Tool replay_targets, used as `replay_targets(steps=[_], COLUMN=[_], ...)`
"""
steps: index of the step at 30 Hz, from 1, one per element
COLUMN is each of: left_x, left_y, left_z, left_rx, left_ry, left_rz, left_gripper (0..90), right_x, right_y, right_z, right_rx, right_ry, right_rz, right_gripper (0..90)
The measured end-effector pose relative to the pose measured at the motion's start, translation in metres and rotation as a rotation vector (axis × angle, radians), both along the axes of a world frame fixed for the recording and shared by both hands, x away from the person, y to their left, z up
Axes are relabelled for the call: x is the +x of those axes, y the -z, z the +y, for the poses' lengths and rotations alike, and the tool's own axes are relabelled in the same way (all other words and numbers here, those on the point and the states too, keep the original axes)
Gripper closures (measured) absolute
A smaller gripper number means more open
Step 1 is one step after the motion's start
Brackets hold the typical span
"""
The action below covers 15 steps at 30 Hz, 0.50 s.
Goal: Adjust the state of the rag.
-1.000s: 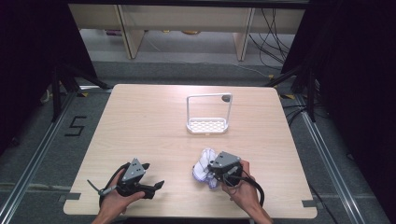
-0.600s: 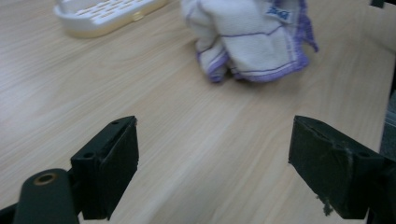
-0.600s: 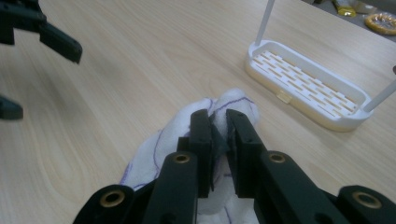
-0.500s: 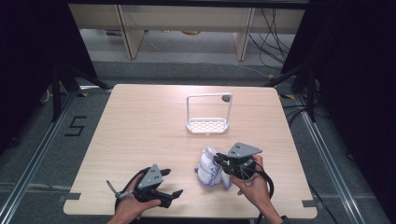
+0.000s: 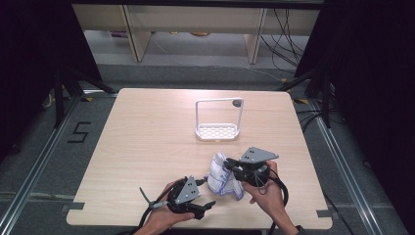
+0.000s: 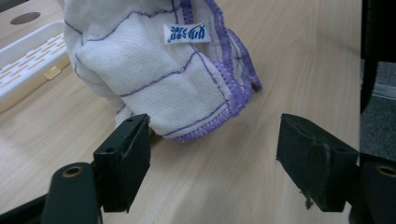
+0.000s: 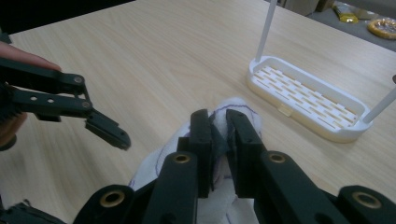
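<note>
Right gripper view — cloth [image 7: 233, 109] between right gripper's [image 7: 218, 122] jaws.

A pale wooden table [image 5: 147, 147] stands on grey floor [image 5: 63, 147]. Far beyond it are light shelf legs [image 5: 129, 34]; cables [image 5: 288, 29] trail at far right. Dark curtains [image 5: 29, 58] flank both sides.

The left gripper [image 5: 208, 203] now sits much farther along the tabletop's [image 5: 147, 142] near edge than a second ago, having slid from the near left area toward the middle, and it now lies just beside the white cloth [image 5: 222, 176]. Its jaws have just been closing a little, with nothing pressed between them. The right gripper [image 5: 230, 169], clamped on the cloth, stands slightly higher, and the cloth hangs lifted with it.
</note>
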State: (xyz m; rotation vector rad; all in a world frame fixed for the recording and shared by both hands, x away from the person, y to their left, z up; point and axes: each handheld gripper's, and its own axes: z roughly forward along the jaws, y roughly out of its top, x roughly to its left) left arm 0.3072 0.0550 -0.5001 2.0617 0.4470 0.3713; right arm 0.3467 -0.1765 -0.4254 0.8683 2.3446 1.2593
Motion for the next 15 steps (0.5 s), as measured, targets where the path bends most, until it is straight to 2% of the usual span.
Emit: replay_targets(steps=[1,2,3,4,5,6,7,8,9,10,11,12,14,15], left_x=[0.001,0.001,0.002,0.002,0.004,0.005,0.007,0.007,0.009,0.01,0.011,0.011,0.011,0.012], left_y=[0.001,0.001,0.001,0.001,0.0,0.0,0.0,0.0,-0.001,-0.002,-0.004,-0.006,-0.012,-0.017], left_z=[-0.003,-0.003,-0.007,-0.007,-0.011,-0.012,-0.012,-0.012,-0.011,-0.009,-0.007,-0.004,0.001,0.004], left_rx=[0.008,0.008,0.025,0.025,0.021,0.014,0.033,0.033,0.046,0.032,0.038,0.049,0.028,0.021], left_ry=[0.0,0.0,-0.002,-0.002,-0.014,-0.007,-0.01,-0.01,0.019,0.024,0.029,0.035,0.039,0.037], left_rz=[-0.015,-0.015,-0.042,-0.042,-0.058,-0.075,-0.092,-0.092,-0.096,-0.094,-0.089,-0.09,-0.088,-0.092], left_gripper=[25.7,26.6,28.7,31.8,39.8,48.1,53.2,63.7,73.5,79.3,84.1,86.2,87.5,87.7], right_x=[0.001,0.0,0.0,0.0,-0.001,-0.001,-0.001,-0.001,-0.001,0.0,-0.001,0.001,0.001,0.003], right_y=[0.0,0.0,-0.001,-0.001,-0.001,-0.001,-0.001,-0.001,-0.001,-0.001,-0.002,-0.002,-0.003,-0.003], right_z=[0.0,0.0,0.0,0.0,0.001,0.001,0.001,0.001,0.001,0.0,-0.001,-0.003,-0.005,-0.007], right_rx=[-0.001,0.009,0.005,0.005,0.016,0.014,0.011,0.011,0.011,0.01,0.014,0.009,0.018,0.007], right_ry=[-0.001,-0.002,0.007,0.007,-0.006,-0.009,-0.005,-0.005,-0.005,-0.012,0.0,0.004,0.008,0.007], right_rz=[-0.023,-0.022,-0.019,-0.019,0.005,0.003,0.004,0.004,0.004,0.001,0.014,-0.009,0.01,-0.005], right_gripper=[81.9,81.9,81.9,81.9,81.9,81.9,81.8,81.8,81.8,81.8,81.8,81.8,81.8,81.8])
